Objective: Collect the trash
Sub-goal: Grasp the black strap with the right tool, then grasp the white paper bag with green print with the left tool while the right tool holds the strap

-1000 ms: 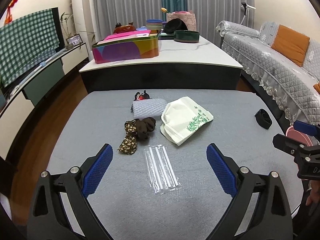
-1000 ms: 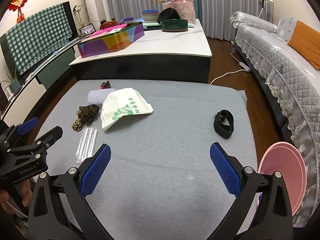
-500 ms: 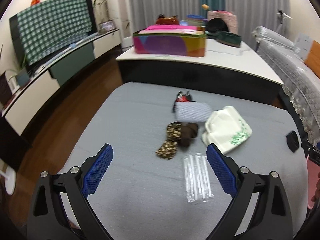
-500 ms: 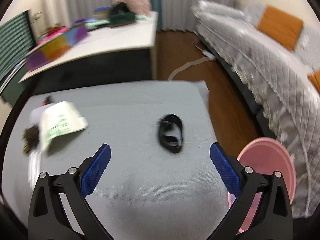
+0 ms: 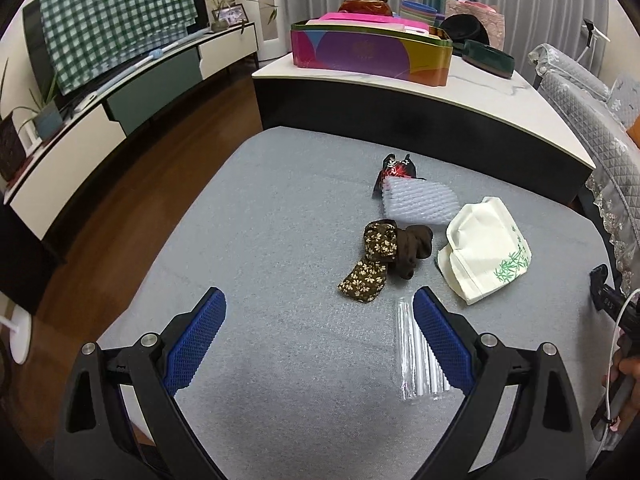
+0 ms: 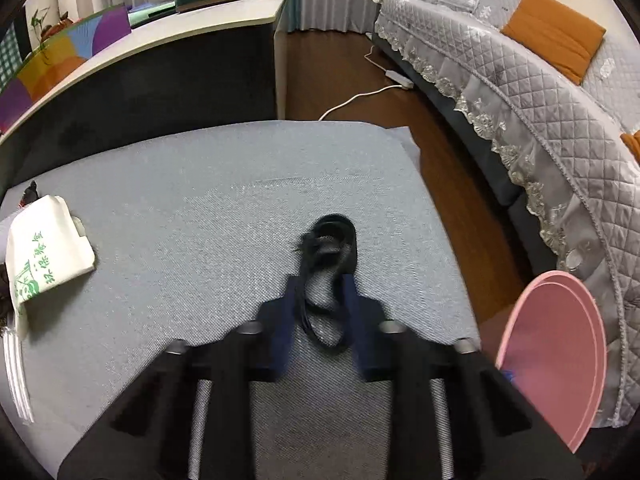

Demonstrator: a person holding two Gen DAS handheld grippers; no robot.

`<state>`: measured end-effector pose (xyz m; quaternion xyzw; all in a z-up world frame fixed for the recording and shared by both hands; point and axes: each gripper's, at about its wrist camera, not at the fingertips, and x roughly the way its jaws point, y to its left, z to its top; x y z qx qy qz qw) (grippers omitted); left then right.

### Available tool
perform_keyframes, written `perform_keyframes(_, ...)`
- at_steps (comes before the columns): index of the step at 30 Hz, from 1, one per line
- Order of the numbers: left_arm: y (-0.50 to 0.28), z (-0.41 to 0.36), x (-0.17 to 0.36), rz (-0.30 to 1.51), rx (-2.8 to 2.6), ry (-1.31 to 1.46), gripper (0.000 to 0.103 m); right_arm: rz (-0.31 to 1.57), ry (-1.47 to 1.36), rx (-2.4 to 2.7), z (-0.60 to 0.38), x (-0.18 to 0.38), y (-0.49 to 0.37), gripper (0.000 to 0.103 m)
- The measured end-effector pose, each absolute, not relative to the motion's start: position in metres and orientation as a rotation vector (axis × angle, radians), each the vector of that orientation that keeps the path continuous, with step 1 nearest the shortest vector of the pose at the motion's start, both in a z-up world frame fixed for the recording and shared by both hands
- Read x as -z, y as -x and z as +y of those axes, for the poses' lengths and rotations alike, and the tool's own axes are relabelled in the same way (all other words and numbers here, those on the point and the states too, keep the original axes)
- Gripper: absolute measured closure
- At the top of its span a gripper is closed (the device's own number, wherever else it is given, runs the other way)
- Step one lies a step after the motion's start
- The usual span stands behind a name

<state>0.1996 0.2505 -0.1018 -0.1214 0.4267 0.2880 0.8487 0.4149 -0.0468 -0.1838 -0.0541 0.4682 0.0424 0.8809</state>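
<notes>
A black strap loop [image 6: 330, 256] lies on the grey table mat [image 6: 200, 184]. My right gripper [image 6: 320, 284] has its blue fingers closing around the near end of the loop; the frame is blurred. My left gripper [image 5: 318, 314] is open and empty above the mat. Ahead of it lie a clear packet of straws [image 5: 412, 350], a brown floral cloth [image 5: 384, 258], a white foam net sleeve [image 5: 420, 202], a black and red wrapper [image 5: 394, 168] and a white bag with green print [image 5: 484, 248], which also shows in the right wrist view [image 6: 44, 248].
A pink round bin [image 6: 556, 356] stands off the mat's right edge. A white-topped table [image 5: 420, 80] with a colourful box [image 5: 372, 48] stands behind. A grey quilted sofa [image 6: 520, 80] runs along the right. A TV cabinet [image 5: 100, 100] lines the left wall.
My right gripper swung right to the black strap loop, dropped over it and closed its fingers from wide open. My left gripper shifted left, so the trash now sits right of centre.
</notes>
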Motion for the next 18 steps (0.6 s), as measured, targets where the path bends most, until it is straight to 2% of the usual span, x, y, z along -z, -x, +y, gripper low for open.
perform_keyframes(2,-0.202,0.248,0.102,0.902,-0.598,0.259,0.011,0.987,0.088,-0.089,-0.051,0.179,-0.413,0.096)
perform_keyframes(10,-0.215,0.212,0.098,0.856,-0.523,0.142,0.011,0.911,-0.013,-0.129,-0.089,0.120,-0.376,0.096)
perform_keyframes(18,-0.276,0.141,0.119,0.933,-0.347,-0.078,0.011,0.890,-0.057,-0.173,-0.139,0.091,-0.336,0.096)
